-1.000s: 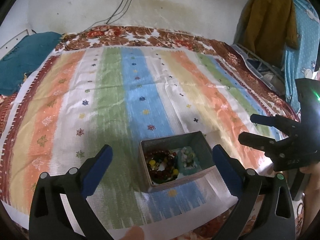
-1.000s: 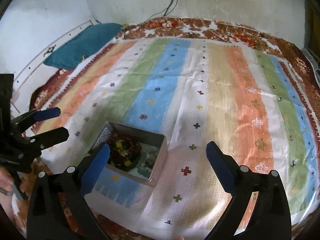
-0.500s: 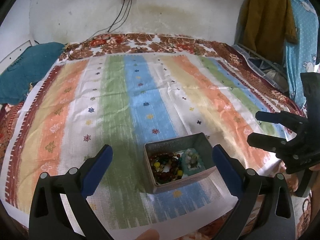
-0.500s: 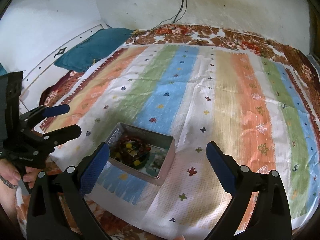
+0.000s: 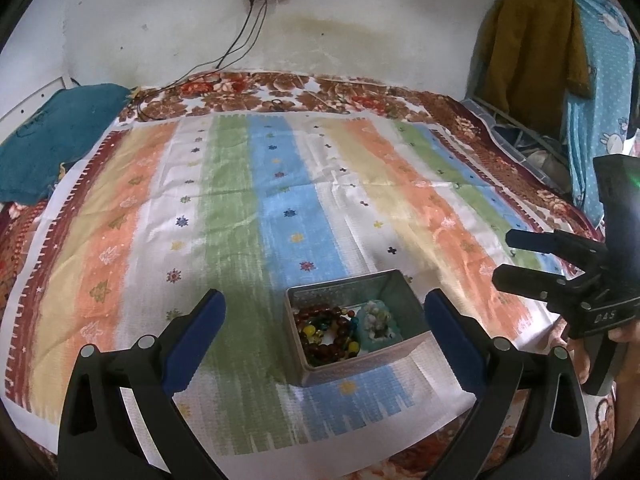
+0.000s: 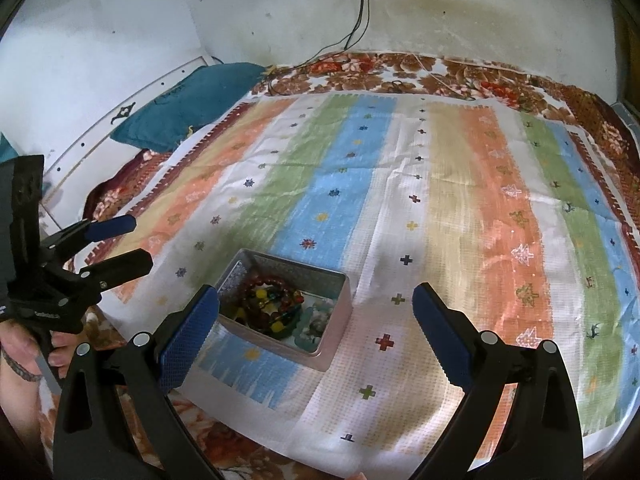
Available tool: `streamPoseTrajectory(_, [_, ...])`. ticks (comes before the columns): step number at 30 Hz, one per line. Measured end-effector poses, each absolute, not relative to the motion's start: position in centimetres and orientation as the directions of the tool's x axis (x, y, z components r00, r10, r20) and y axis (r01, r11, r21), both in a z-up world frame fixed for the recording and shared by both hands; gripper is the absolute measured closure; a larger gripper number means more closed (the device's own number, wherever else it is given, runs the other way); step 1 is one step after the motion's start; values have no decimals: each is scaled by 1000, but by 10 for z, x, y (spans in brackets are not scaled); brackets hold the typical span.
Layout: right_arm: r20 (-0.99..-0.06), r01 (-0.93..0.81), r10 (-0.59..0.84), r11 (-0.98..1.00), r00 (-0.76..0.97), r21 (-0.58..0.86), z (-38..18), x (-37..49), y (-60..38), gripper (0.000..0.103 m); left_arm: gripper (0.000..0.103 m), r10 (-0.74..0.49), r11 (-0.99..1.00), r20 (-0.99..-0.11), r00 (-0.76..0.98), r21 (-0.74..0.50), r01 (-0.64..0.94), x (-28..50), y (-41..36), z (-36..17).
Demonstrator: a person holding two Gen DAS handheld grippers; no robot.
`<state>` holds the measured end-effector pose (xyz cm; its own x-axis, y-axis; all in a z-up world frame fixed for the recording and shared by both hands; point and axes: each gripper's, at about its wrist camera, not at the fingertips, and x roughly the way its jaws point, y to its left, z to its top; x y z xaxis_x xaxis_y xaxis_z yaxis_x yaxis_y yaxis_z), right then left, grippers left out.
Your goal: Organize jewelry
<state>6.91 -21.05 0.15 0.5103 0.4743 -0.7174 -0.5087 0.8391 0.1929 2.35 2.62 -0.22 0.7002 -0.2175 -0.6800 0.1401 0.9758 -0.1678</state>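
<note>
A grey metal box [image 5: 396, 354] sits near the front edge of the striped cloth [image 5: 240, 208]. It holds a dark red bead bracelet [image 5: 324, 334] with yellow and green beads and a pale blue-green piece [image 5: 378, 324]. The box also shows in the right wrist view [image 6: 336, 300], with the bracelet [image 6: 268, 300] in it. My left gripper [image 5: 324, 308] is open and empty, above and short of the box. My right gripper [image 6: 316, 304] is open and empty, also held back from the box; it shows at the right of the left wrist view [image 5: 504, 256].
The striped cloth [image 6: 440, 200] lies on a floral bedspread [image 5: 280, 92]. A teal pillow [image 5: 52, 136] lies at the back left. Cables [image 5: 244, 36] hang from a wall socket. Clothes [image 5: 532, 44] hang at the right.
Both grippers have drawn back and up from the box, so more of the cloth and wall shows. Both stay open and empty. The box has not moved.
</note>
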Motion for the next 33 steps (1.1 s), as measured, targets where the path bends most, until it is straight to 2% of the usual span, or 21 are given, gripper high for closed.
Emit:
streamPoseTrajectory(15, [-722,-520,467,836,510,174,1,67,-206,5,5,-206,978,-679,705,-119,170,22,16,-2])
streamPoseTrajectory(33, [-714,-517,467,839,522,171,3,65,-210,5,5,-218,976,-684,696,-136,172,23,17,0])
